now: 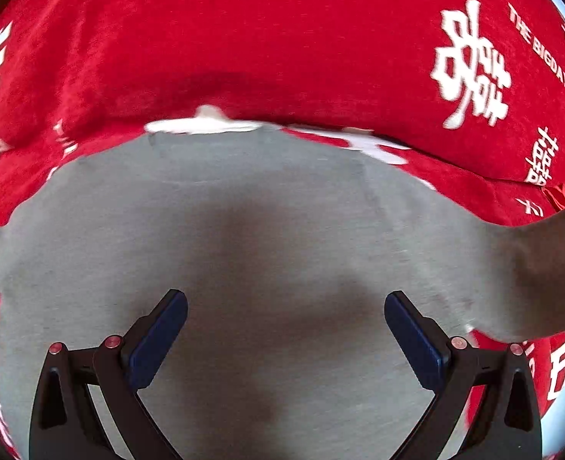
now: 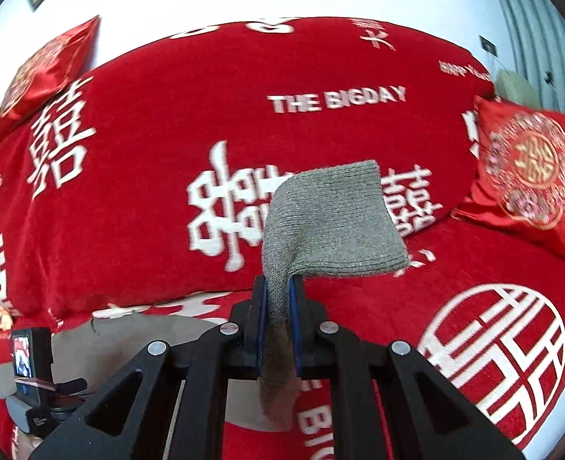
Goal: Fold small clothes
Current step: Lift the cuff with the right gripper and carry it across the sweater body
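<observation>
A grey garment (image 1: 244, 211) lies spread flat on a red blanket (image 1: 244, 38) printed with white characters. My left gripper (image 1: 286, 299) hangs just above the garment's middle, open, with nothing between its blue pads. The garment's right part (image 1: 531, 260) rises off the blanket toward the right edge of the view. In the right wrist view my right gripper (image 2: 278, 283) is shut on that grey knitted sleeve; its ribbed cuff (image 2: 336, 218) flops forward past the fingertips, held up in the air. The flat body of the garment (image 2: 137, 329) shows below and to the left.
The red blanket (image 2: 148, 122) covers a rounded back rest and the seat. A red embroidered cushion (image 2: 531, 168) leans at the right and another (image 2: 48, 69) at the far left. The camera body of the left hand's tool (image 2: 29, 352) shows at the lower left.
</observation>
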Action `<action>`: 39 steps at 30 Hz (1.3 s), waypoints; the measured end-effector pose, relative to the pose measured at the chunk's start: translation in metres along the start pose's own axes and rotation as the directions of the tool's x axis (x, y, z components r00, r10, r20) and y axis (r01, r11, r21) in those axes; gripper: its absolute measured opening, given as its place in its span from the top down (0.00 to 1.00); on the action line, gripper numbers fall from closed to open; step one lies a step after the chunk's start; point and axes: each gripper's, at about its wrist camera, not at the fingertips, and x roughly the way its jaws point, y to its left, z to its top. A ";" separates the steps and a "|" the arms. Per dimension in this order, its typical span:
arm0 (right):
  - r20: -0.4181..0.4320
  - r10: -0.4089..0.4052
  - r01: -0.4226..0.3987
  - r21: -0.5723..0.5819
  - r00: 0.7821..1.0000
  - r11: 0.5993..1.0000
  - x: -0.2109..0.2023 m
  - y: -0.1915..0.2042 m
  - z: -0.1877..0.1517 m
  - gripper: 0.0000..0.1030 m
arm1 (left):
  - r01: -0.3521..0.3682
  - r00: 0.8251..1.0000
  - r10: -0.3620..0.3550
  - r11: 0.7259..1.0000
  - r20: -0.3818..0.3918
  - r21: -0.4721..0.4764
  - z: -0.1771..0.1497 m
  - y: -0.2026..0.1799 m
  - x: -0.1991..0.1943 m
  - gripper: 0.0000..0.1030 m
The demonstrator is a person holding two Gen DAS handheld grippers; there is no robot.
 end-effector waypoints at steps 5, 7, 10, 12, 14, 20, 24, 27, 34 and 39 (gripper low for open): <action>0.002 0.038 -0.038 -0.054 0.999 0.998 0.000 0.050 0.005 0.89 | -0.008 1.000 0.008 1.000 0.015 -0.020 -0.003 0.033 -0.011 0.00; -0.001 0.059 -0.059 -0.086 0.998 0.995 -0.001 0.076 0.005 0.89 | -0.005 1.000 0.006 0.999 0.023 -0.033 -0.004 0.047 -0.016 0.00; -0.015 0.083 -0.084 -0.130 0.996 0.988 0.001 0.108 0.001 0.89 | -0.002 0.999 0.004 0.998 0.034 -0.061 -0.004 0.070 -0.022 0.00; -0.031 0.101 -0.105 -0.157 0.994 0.982 0.005 0.131 -0.005 0.89 | -0.002 0.999 0.005 0.997 0.036 -0.083 -0.005 0.086 -0.025 0.00; -0.049 0.116 -0.123 -0.176 0.992 0.977 0.009 0.151 -0.013 0.89 | -0.008 0.999 0.011 0.995 0.034 -0.095 -0.006 0.100 -0.026 0.00; -0.108 0.143 -0.165 -0.234 0.984 0.958 0.025 0.205 -0.039 0.89 | -0.023 0.999 0.027 0.993 0.035 -0.119 -0.010 0.134 -0.033 0.00; -0.147 0.150 -0.186 -0.273 0.978 0.944 0.034 0.235 -0.060 0.89 | -0.031 0.998 0.039 0.991 0.054 -0.131 -0.012 0.155 -0.041 0.00; -0.177 0.151 -0.200 -0.311 0.973 0.929 0.041 0.254 -0.077 0.89 | -0.034 0.998 0.042 0.988 0.054 -0.153 -0.014 0.170 -0.044 0.00; -0.256 0.144 -0.234 -0.369 0.956 0.899 0.064 0.294 -0.115 0.89 | -0.043 0.997 0.054 0.981 0.052 -0.189 -0.022 0.198 -0.044 0.00; -0.301 0.134 -0.253 -0.404 0.944 0.879 0.077 0.319 -0.140 0.89 | -0.043 0.996 0.060 0.972 0.066 -0.232 -0.031 0.225 -0.050 0.00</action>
